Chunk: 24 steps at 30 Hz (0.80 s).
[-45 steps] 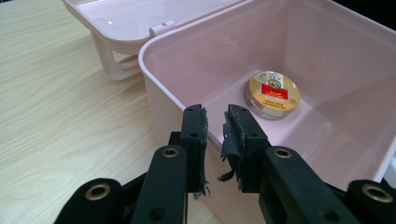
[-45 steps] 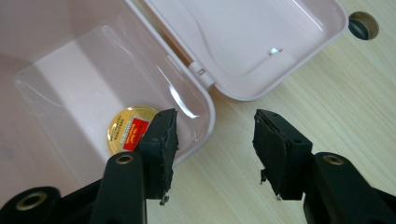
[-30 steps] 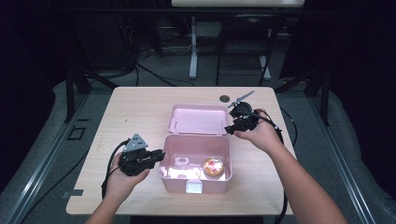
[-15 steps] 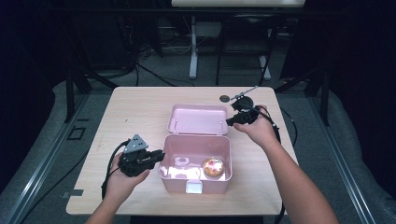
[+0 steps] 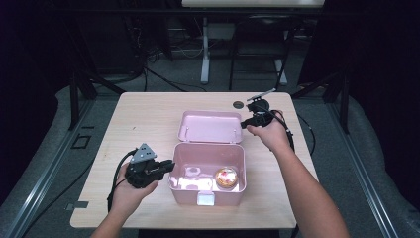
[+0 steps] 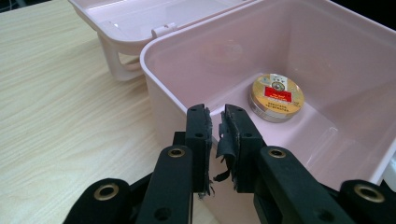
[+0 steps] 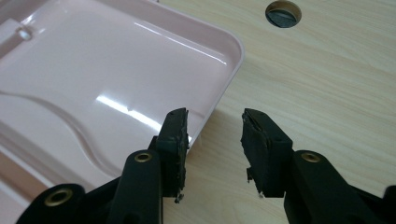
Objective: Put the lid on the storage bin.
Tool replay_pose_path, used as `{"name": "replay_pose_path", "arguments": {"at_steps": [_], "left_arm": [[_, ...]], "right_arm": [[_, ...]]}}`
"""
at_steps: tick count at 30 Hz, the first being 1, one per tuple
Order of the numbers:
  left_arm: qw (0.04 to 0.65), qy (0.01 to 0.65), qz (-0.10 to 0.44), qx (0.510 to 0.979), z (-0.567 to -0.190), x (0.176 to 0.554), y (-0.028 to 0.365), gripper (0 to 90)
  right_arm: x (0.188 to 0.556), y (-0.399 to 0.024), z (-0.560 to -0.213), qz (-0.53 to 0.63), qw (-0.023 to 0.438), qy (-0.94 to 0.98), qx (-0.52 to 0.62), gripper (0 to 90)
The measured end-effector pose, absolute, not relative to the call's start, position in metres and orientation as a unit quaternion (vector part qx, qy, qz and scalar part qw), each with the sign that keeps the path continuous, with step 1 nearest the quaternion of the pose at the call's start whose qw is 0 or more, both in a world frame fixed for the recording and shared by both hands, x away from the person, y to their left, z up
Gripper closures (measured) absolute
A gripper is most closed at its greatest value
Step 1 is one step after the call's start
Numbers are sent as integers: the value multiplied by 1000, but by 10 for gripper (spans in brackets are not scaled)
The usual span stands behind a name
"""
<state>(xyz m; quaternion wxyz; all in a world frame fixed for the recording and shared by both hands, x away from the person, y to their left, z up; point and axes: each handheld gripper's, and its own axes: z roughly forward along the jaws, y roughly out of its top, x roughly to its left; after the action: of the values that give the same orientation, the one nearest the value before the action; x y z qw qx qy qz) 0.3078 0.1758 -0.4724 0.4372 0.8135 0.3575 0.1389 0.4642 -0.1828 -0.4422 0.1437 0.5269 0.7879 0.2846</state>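
While inspected, box [image 5: 207,168]: thin stiff plastic, light, slippery.
Lid [image 7: 98,84]: hold rim at 3 o'clock.
Left gripper [image 6: 215,135]: clamped on box wall.
Right gripper [image 7: 212,140]: jaws just narrowing, astride lid rim, not pressing.

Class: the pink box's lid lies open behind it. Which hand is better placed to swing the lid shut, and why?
Right. The right gripper sits at the lid edge, jaws open astride its rim. The left gripper grips the pink box wall.

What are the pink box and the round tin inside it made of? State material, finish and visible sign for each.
Pink box: apparently moulded plastic, glossy; light glares off its smooth walls and rounded rim.
Round tin: probably metal, shiny gold rim with a printed red and gold label; the pictures cannot confirm it.
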Motion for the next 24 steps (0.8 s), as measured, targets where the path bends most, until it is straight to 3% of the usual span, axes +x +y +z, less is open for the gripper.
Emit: {"name": "replay_pose_path", "arguments": {"at_steps": [24], "left_arm": [[438, 352, 135, 816, -472, 306, 177, 809]], "right_arm": [[482, -178, -472, 327, 157, 716, 596, 694]]}}
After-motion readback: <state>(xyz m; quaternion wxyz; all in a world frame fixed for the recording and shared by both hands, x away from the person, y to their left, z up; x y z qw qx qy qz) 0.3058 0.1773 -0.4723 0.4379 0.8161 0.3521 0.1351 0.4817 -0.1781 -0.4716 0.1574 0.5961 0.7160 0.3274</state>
